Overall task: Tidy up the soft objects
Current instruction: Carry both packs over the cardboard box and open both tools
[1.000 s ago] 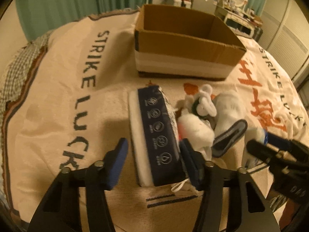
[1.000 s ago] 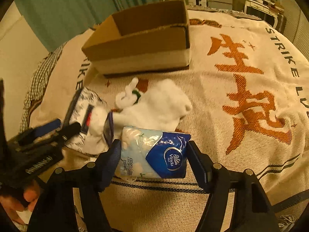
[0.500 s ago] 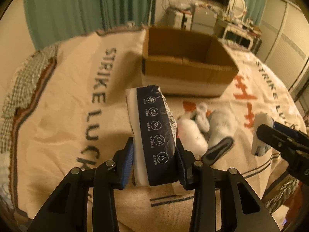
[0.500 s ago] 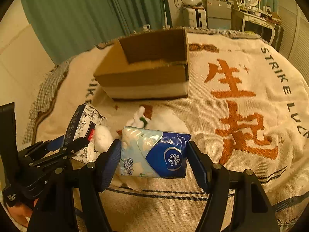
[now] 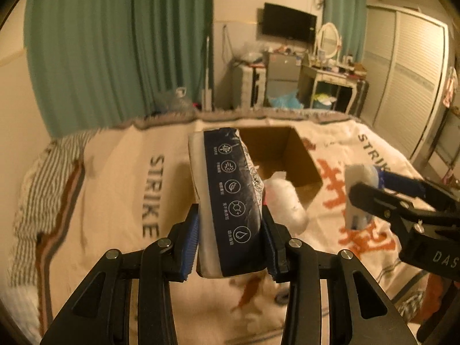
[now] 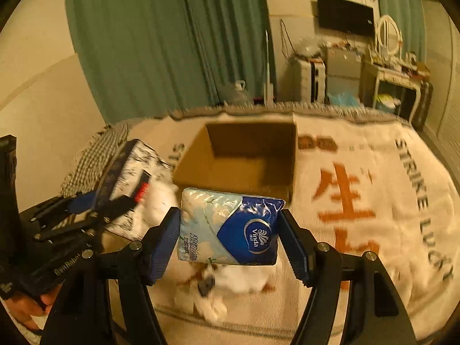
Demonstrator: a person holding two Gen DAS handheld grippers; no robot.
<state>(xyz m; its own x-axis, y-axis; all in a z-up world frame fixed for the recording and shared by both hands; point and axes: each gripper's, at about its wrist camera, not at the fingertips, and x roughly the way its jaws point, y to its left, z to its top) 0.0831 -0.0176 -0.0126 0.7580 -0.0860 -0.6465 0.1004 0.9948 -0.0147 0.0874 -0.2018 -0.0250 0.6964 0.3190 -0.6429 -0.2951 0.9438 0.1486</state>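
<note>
A: Fingers first. Left gripper (image 5: 230, 247) pinches a long dark navy and white soft tissue pack with a row of round white icons (image 5: 227, 198), blue pads pressed on both its sides. Pack sticks out forward past the fingertips, lifted off the bed.

B: Right one?

A: Right gripper (image 6: 230, 238) pinches a light blue and dark blue plastic Vinda tissue pack (image 6: 230, 227), clamped crosswise between the two blue pads, also in the air.

B: Box?

A: Open brown cardboard box (image 6: 244, 158) sits straight ahead of the right fingers, beyond the Vinda pack, on the cream knitted blanket with orange characters and STRIKE LUCKY lettering (image 6: 373, 201). From the left wrist the box (image 5: 287, 155) is ahead and just right of the navy pack's far end.

B: Anything left down there?

A: White plush toy (image 6: 230, 287) lies on the blanket below the right fingers, blurred. Left view shows a white fuzzy bit (image 5: 284, 201) just right of the left fingers.

B: Grippers relative to each other?

A: Side by side; each shows in the other's view, right gripper (image 5: 382, 201) on the right, left gripper (image 6: 97, 210) on the left.
</note>
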